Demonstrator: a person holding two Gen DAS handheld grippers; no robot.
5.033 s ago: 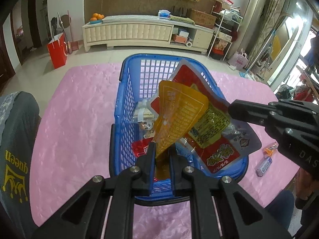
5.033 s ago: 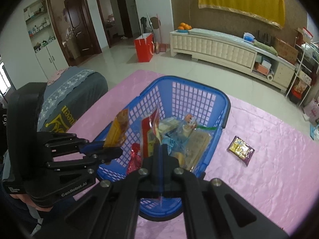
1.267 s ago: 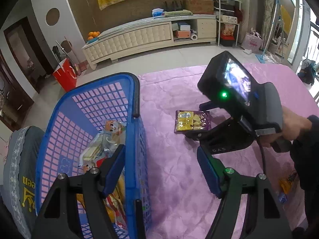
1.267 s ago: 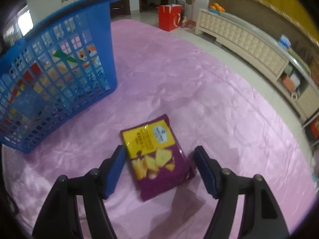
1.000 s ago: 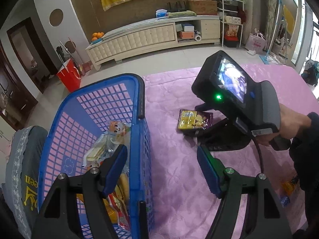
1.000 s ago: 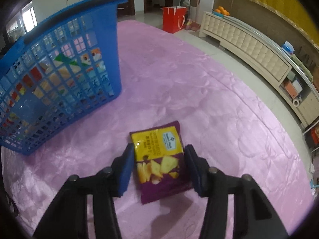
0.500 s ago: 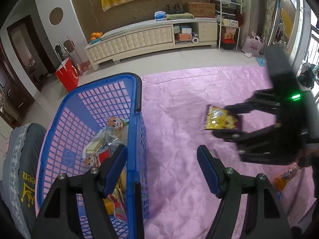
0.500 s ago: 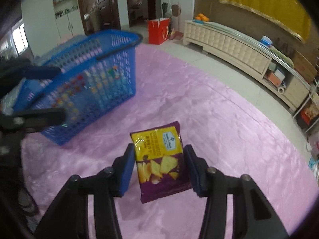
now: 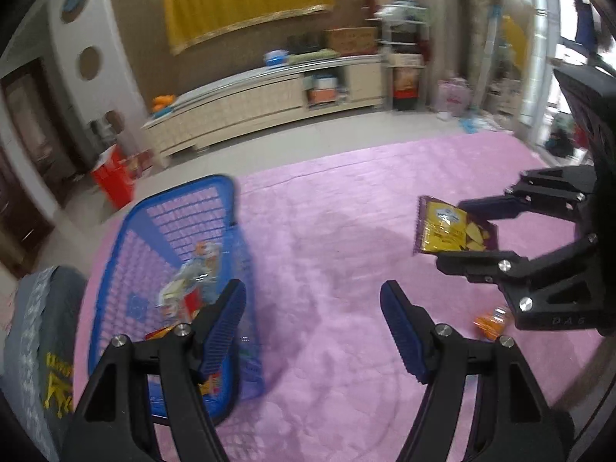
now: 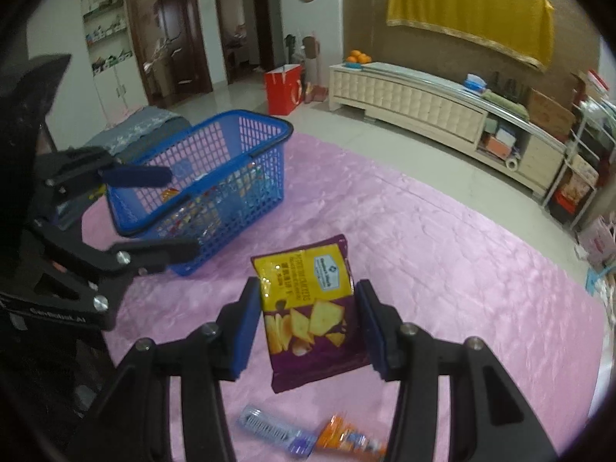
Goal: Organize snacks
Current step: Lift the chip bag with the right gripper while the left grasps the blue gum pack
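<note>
A yellow and purple cracker packet (image 10: 313, 310) hangs above the pink cloth with my right gripper (image 10: 308, 327) shut on its two sides. That packet (image 9: 450, 233) also shows at the right of the left wrist view, held in the right gripper (image 9: 466, 231). My left gripper (image 9: 312, 327) stands open with nothing between its fingers, over the cloth just right of the blue basket (image 9: 165, 231). The basket (image 10: 215, 177) holds several snack packets and sits left of the lifted packet.
The pink cloth (image 10: 442, 254) covers the table. Below the right gripper, a small blue-grey packet (image 10: 269, 429) and an orange one (image 10: 346, 439) lie on it. A grey chair back (image 9: 34, 338) stands at the left. A long cream cabinet (image 10: 423, 104) runs along the far wall.
My right gripper closed on the cracker packet and lifted it off the cloth, up and back. The left gripper rose and drew back from the basket a little.
</note>
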